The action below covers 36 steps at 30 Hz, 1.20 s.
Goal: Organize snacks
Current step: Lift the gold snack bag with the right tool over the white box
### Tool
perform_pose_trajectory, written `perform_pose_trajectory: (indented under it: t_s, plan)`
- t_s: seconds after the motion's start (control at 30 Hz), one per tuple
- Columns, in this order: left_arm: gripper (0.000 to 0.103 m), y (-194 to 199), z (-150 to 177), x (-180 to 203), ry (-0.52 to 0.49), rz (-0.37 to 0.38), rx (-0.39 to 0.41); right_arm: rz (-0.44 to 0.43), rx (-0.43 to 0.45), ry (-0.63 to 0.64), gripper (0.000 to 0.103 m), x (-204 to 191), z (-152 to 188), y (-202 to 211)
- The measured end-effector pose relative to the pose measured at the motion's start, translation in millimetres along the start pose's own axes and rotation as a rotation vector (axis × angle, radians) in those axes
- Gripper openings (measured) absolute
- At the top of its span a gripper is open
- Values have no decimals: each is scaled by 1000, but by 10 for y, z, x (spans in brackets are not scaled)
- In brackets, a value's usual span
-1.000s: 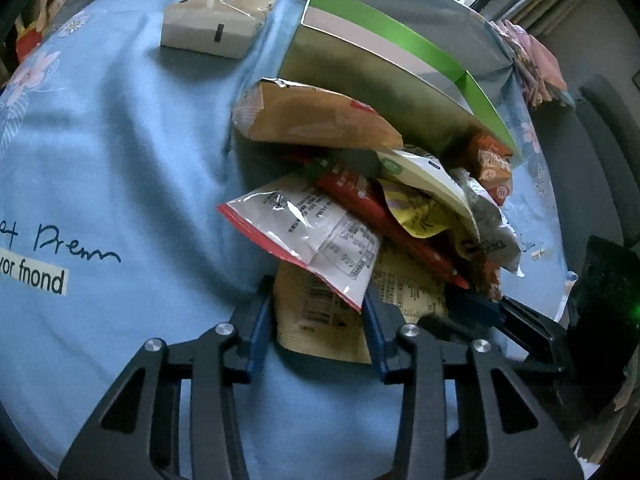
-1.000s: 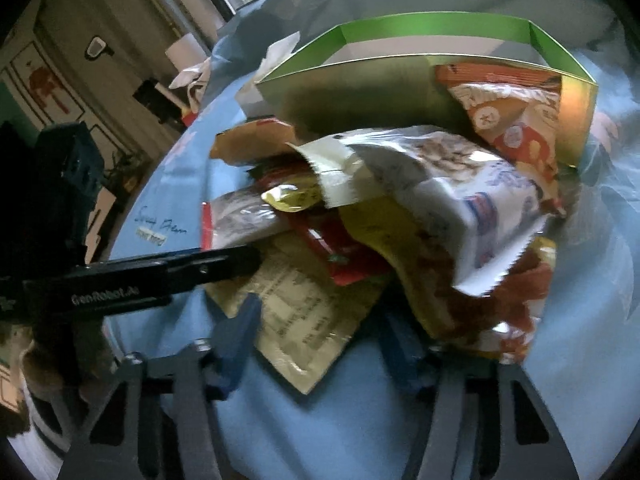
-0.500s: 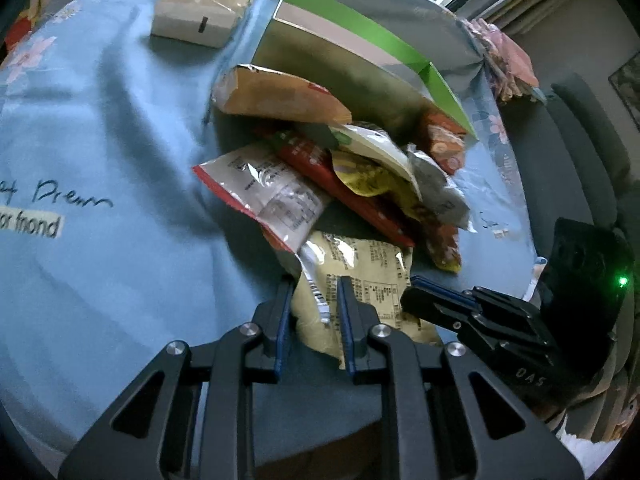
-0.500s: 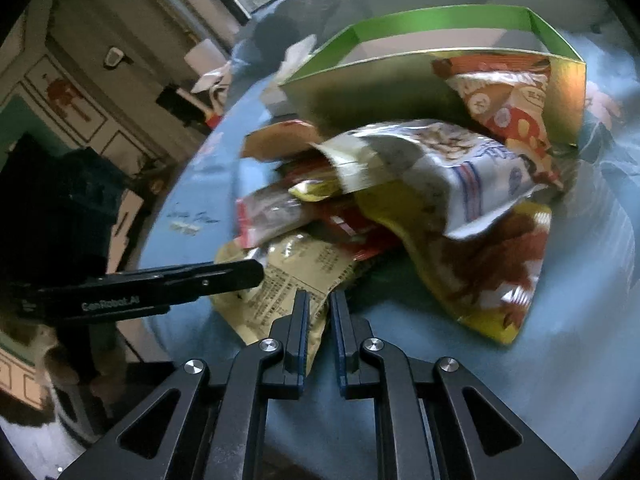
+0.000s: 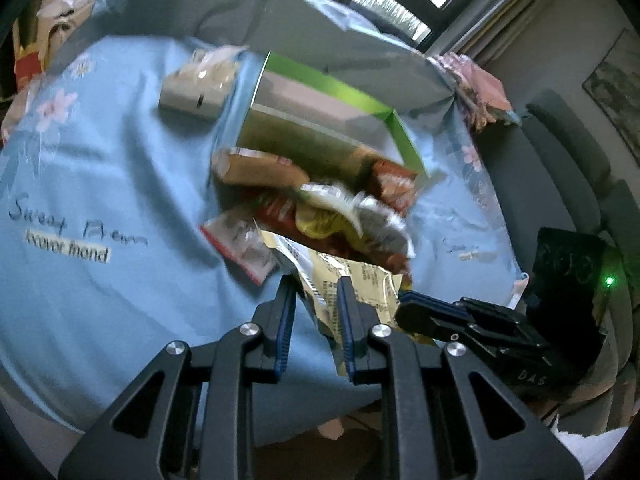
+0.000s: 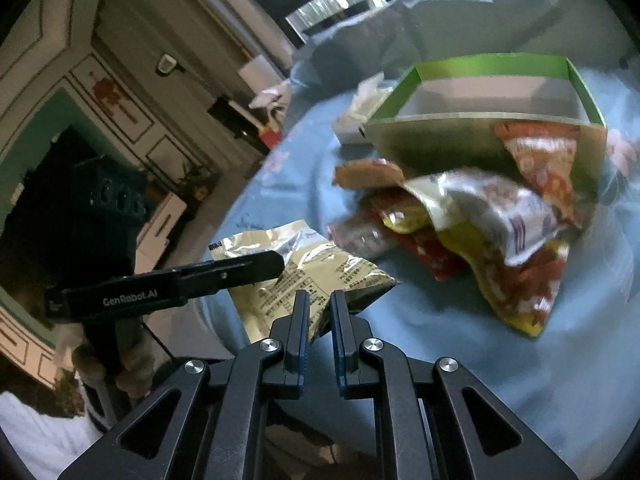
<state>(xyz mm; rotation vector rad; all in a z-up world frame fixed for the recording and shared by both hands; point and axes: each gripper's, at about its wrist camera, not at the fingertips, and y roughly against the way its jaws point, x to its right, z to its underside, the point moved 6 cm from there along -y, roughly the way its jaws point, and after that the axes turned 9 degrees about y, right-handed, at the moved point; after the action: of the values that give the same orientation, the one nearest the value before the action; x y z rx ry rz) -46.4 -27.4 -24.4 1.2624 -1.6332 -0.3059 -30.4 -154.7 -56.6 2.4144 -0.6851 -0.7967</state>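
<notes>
Glossy foil snack packet point(image 6: 320, 268); matt cloth tablecloth point(image 5: 120, 160).

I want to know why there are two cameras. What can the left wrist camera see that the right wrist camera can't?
Only the left wrist view shows the writing on the blue cloth, the grey sofa and the pink cloth behind the table.

Only the right wrist view shows the panelled wall, the green door frame and the label on the left gripper.

Both show the green box, the snack pile and the gold packet, which the left gripper and the right gripper both pinch.
</notes>
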Motion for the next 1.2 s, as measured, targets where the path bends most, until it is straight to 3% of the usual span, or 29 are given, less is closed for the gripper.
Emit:
perform_pose_trajectory:
  t_s: [0.43,0.53,0.6,0.67,0.7,0.93,1.0,1.1,1.2]
  plan:
    - [19,-372,-935,540,-88,23,92,71,182,58,13,389,-812,210]
    - [19,-526,-1141,698,-89,111,78,53,207,70,13,508,-1031,177]
    - [18,-703,-1287,799,-136,71,114,71,198,96,12,602,-1171,76]
    - [18,-897,-1451,796,-118,74,124,113,183,106,12,749,-1276,-50]
    - [18,-1007,-1525,749,-92,75,105,149,178,115,12,862,-1332,-115]
    - [23,-1270,-1519,415,-51,-32,22,139,102,57,13,1142,-1186,-151]
    - [30,-1206,-1439,345,-61,-73,22,122,94,43,22,1148,-1090,-85]
    - [66,-1030,-1316,258,-58,-64,34,117,73,17,60,1143,-937,-16]
    - [68,-955,-1179,179,-37,-55,19,64,41,0,63,1102,-813,-36]
